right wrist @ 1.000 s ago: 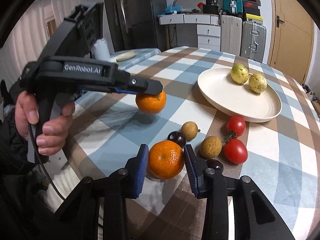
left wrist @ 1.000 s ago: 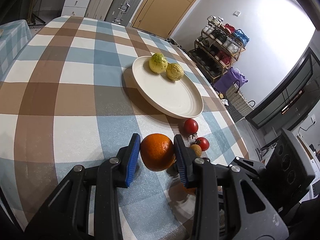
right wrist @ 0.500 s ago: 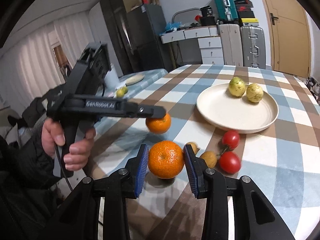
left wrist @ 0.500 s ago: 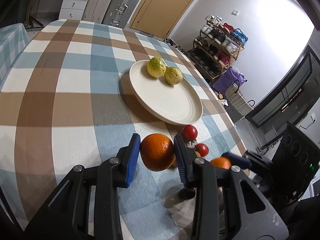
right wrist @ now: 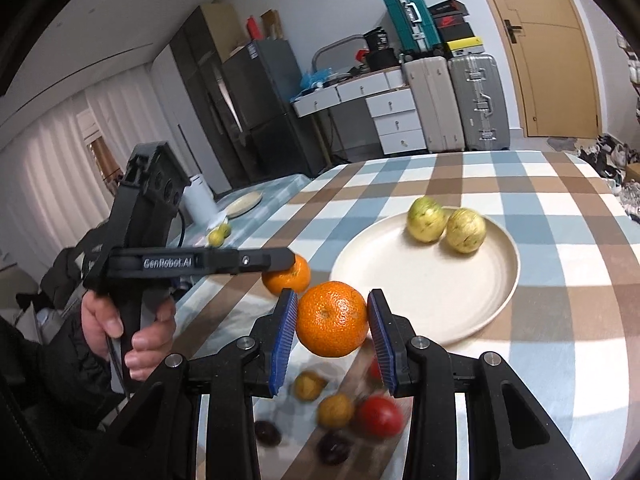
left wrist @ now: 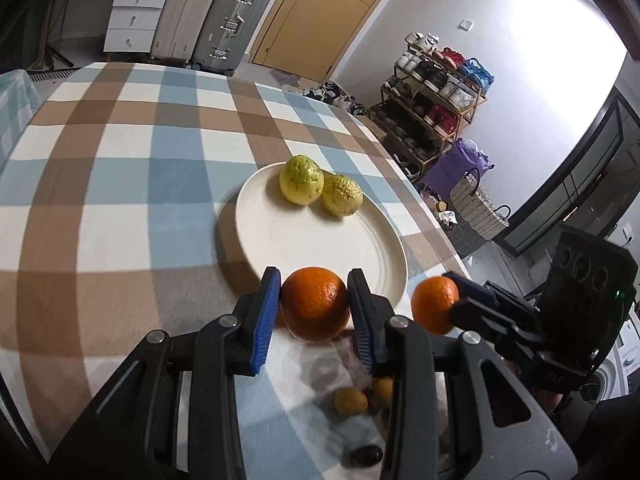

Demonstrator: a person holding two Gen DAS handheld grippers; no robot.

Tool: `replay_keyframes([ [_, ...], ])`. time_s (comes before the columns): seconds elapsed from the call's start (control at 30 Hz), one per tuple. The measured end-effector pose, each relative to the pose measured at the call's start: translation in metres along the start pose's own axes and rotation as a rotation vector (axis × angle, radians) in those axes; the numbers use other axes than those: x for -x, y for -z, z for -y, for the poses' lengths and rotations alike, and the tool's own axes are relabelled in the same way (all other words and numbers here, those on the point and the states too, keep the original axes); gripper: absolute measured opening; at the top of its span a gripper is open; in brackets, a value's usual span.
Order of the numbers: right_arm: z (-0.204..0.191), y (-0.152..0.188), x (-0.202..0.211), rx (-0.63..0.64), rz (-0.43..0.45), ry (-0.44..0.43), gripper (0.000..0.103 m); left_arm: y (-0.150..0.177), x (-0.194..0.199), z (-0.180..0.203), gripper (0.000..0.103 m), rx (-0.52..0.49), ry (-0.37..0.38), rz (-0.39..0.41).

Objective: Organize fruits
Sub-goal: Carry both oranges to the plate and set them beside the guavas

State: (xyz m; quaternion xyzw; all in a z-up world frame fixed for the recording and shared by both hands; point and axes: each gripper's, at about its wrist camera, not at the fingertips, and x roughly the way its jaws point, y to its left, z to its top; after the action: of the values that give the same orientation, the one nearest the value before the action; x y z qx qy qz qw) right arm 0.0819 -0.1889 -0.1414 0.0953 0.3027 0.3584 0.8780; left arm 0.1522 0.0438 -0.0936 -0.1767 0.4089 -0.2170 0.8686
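My left gripper [left wrist: 314,312] is shut on an orange [left wrist: 315,309] and holds it in the air just before the near rim of the white plate [left wrist: 320,240]. My right gripper [right wrist: 333,320] is shut on a second orange [right wrist: 332,319], also lifted, near the plate [right wrist: 424,284]. Each gripper shows in the other's view: the right one [left wrist: 452,308] with its orange [left wrist: 434,304], the left one [right wrist: 288,266] with its orange [right wrist: 290,278]. Two yellow-green fruits [left wrist: 300,179] [left wrist: 342,195] lie on the plate's far side.
On the checked tablecloth [left wrist: 120,168] below the grippers lie small brown fruits [right wrist: 335,411], a red tomato [right wrist: 379,416] and dark fruits [right wrist: 334,448]. The table's right edge [left wrist: 432,224] is close to the plate. A side table with a small plate [right wrist: 244,202] stands at left.
Both grippers have risen with their oranges and moved toward the plate. The loose fruits on the cloth now lie below and behind the fingers.
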Motion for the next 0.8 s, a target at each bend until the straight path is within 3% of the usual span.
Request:
replay_keyframes([
  [0.47, 0.046, -0.068, -0.069, -0.111, -0.059, -0.012, 0.037, -0.036, -0.068, -0.004, 0.032, -0.017, -0.019, -0.035],
  [0.8, 0.056, -0.093, -0.126, -0.096, -0.140, -0.009, 0.037, -0.044, -0.082, -0.011, 0.032, -0.060, -0.077, -0.023],
])
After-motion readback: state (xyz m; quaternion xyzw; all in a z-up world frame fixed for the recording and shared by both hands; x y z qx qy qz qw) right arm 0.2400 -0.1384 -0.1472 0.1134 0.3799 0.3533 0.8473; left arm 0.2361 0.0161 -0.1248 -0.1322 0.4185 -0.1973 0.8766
